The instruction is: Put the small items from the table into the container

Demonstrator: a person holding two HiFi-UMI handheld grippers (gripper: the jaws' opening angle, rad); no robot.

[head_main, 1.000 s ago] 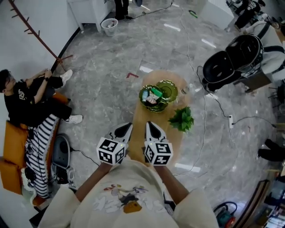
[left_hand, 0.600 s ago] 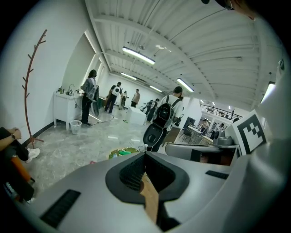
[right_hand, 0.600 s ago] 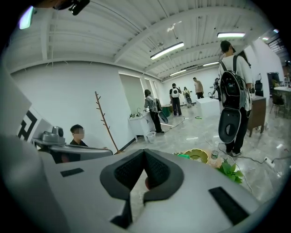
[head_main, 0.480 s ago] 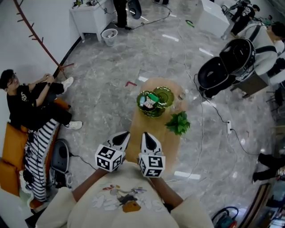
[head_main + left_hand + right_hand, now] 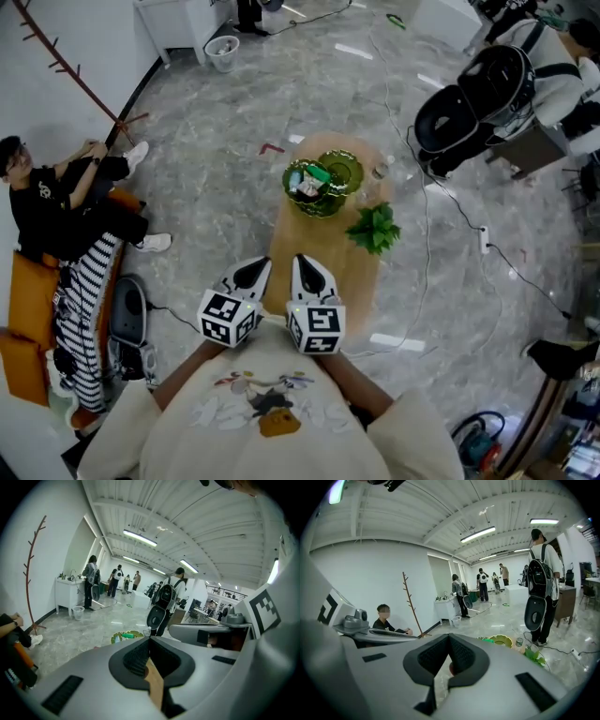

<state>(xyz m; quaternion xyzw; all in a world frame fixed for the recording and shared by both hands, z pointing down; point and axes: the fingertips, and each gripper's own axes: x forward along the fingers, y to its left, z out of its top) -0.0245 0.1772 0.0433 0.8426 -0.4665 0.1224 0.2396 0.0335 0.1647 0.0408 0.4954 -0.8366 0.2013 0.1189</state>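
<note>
Head view shows the green glass bowl (image 5: 307,193) at the far end of the oval wooden table (image 5: 347,281), with small items lying inside it. A leafy green plant (image 5: 375,228) sits nearer and to its right. At the near end, your left gripper (image 5: 251,272) and right gripper (image 5: 309,269) hover side by side, each with its jaws pressed together on nothing.

A green bowl (image 5: 302,195) is set at the far end of an oval wooden table (image 5: 319,255). Just right of the bowl a green dish (image 5: 345,171) is placed, a small clear bottle (image 5: 379,172) further right, and a leafy plant (image 5: 374,229) nearer, right of the bowl.
</note>
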